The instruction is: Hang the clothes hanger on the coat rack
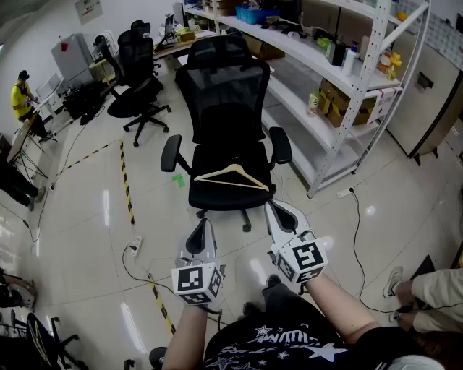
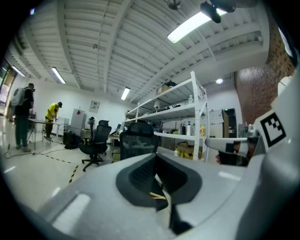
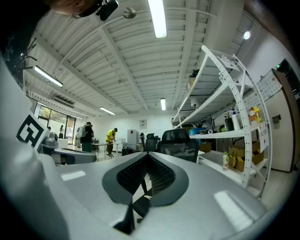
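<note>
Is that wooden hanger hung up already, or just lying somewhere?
Lying down, not hung: the wooden hanger rests flat on the seat of the black office chair, hook toward the backrest. No coat rack shows in any view.

hanger (image 1: 233, 170): pale tan | chair (image 1: 224, 94): black | floor tape (image 1: 124, 177): yellow-black striped | shelving (image 1: 311, 50): white

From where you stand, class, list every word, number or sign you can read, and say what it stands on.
None reads clearly.
T-shirt: white stylised lettering, too distorted to read.
Wall sign: too small.
Wall notice: blurred.
Shelf bottles: labels too small.
Left cube, right cube: black square patterns, no words.
</note>
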Motion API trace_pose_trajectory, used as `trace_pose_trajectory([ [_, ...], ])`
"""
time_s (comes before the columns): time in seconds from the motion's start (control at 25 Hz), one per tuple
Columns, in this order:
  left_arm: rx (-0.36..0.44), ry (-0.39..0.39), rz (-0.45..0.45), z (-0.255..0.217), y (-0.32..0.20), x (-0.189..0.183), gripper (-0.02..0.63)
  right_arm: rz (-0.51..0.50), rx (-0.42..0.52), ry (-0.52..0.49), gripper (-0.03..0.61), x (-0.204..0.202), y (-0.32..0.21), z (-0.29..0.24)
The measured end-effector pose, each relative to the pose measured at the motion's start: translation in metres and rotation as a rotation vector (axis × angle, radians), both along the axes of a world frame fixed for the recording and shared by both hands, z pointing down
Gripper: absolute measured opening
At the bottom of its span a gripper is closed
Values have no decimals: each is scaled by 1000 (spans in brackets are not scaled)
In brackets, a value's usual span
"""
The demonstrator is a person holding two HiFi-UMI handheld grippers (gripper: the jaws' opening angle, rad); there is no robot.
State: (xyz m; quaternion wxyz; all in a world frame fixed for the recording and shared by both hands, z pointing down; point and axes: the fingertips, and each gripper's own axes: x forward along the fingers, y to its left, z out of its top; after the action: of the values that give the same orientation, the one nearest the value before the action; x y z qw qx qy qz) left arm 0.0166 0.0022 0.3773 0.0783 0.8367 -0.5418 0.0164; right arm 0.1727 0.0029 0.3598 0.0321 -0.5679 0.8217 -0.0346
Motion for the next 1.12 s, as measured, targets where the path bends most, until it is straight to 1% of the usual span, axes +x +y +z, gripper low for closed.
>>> trace_pose_trajectory([
  [0.16,16,-12,12,7,-19,9,5,-15,37,-29,6,6,-28,-3],
  [0.36,0,-20,-28,18,-59,13,5,-28,17,-48,6,16,-75,15],
  [0.44,2,-20,-38,23,-81,18,5,-30,2,-54,6,24,-100,26],
  [0.6,25,20,-60,21,-134,30,5,-55,9,-49,6,38,-158,40],
  [0.72,10,-3,-79,18,-171,40,5,-83,14,-39,6,49,-198,47],
  [0.92,-34,-39,-121,31,-218,41,5,-111,-28,-48,6,61,-247,65],
  [1.04,-41,-47,-150,40,-245,43,5,-135,-65,-35,6,63,-271,87],
  [1.12,-44,-54,-147,46,-259,46,5,-129,-90,-29,6,64,-283,100],
])
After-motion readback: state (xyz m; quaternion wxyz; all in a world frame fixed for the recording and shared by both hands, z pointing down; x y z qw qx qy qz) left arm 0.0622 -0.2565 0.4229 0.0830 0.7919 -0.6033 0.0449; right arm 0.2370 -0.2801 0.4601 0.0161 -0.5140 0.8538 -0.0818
